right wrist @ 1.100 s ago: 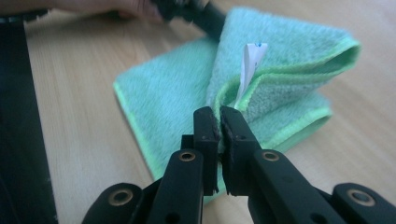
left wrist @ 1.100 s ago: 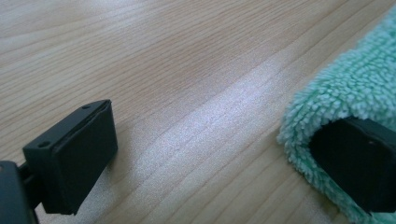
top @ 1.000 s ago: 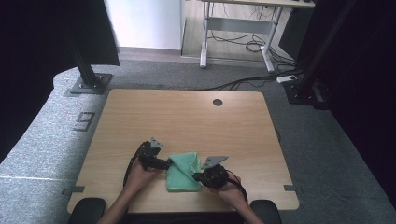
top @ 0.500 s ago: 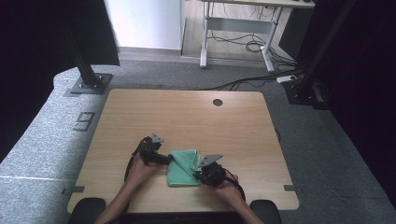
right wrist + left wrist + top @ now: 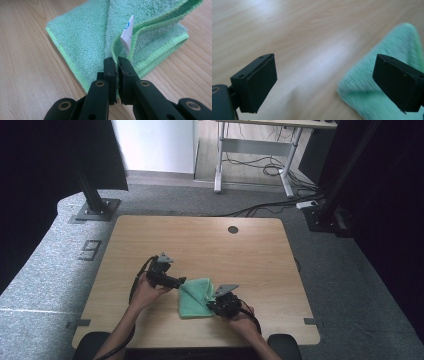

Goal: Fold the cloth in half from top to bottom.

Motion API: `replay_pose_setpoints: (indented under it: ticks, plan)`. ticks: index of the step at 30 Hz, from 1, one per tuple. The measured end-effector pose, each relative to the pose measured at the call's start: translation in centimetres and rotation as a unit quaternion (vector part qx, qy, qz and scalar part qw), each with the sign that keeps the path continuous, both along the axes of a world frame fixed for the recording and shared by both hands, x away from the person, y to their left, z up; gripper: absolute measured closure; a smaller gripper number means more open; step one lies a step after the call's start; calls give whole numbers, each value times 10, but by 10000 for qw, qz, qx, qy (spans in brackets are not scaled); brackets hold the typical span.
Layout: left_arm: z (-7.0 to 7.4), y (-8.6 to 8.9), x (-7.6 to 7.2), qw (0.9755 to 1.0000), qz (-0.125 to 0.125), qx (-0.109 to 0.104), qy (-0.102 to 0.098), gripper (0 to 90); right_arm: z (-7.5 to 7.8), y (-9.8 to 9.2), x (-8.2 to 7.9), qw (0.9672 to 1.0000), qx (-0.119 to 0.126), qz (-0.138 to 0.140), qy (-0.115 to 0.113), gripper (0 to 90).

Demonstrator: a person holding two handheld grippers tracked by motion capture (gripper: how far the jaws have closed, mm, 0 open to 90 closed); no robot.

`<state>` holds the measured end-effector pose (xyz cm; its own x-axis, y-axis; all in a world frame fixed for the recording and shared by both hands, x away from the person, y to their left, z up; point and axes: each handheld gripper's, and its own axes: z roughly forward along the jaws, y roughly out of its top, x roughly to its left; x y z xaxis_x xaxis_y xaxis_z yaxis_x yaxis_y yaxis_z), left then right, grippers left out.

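A folded green cloth [image 5: 195, 297] lies on the wooden table [image 5: 200, 240] near its front edge. My left gripper [image 5: 181, 281] hovers at the cloth's left edge. In the left gripper view my left gripper [image 5: 324, 82] stands open; its jaws have just been closing a little, with nothing pressed between them. The cloth [image 5: 367, 85] lies below, by the right-hand jaw. My right gripper [image 5: 212, 306] is at the cloth's right side. In the right gripper view my right gripper [image 5: 117, 61] is shut on a raised edge of the cloth [image 5: 85, 37], beside a white label [image 5: 127, 35].
A round cable hole [image 5: 233, 229] sits near the table's far edge. Black stand bases [image 5: 92, 210] rest on the grey floor beyond the back left and back right corners. A desk frame with cables [image 5: 255, 165] stands farther off.
My left hand has lifted its gripper a little off the cloth's left edge. The right gripper has stayed in place on the cloth.
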<state>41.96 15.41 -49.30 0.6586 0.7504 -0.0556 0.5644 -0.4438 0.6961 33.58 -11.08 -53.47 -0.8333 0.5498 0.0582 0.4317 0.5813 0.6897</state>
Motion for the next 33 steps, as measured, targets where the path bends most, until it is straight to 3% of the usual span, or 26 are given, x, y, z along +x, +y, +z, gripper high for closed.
replay_pose_setpoints:
  ticks: [6,10,14,20,26,33]
  plan:
    - [-9,-27,35,9991,-26,406,152,57,-1,-1,0,10000,55,-5,8,842]
    - [-21,-38,44,9982,-82,462,369,56,-1,-2,0,9999,109,-24,22,837]
    - [-28,-37,39,9967,-273,566,520,55,-2,-2,-1,9999,137,-14,6,830]
    - [-26,-30,30,9965,-377,354,651,60,0,-1,-3,9999,102,-4,-73,818]
    - [-22,-23,15,9967,-486,200,615,62,2,-2,-6,9999,90,-7,-131,795]
    - [-19,-14,-1,9969,-561,172,529,62,5,-4,-12,9997,103,-13,-206,746]
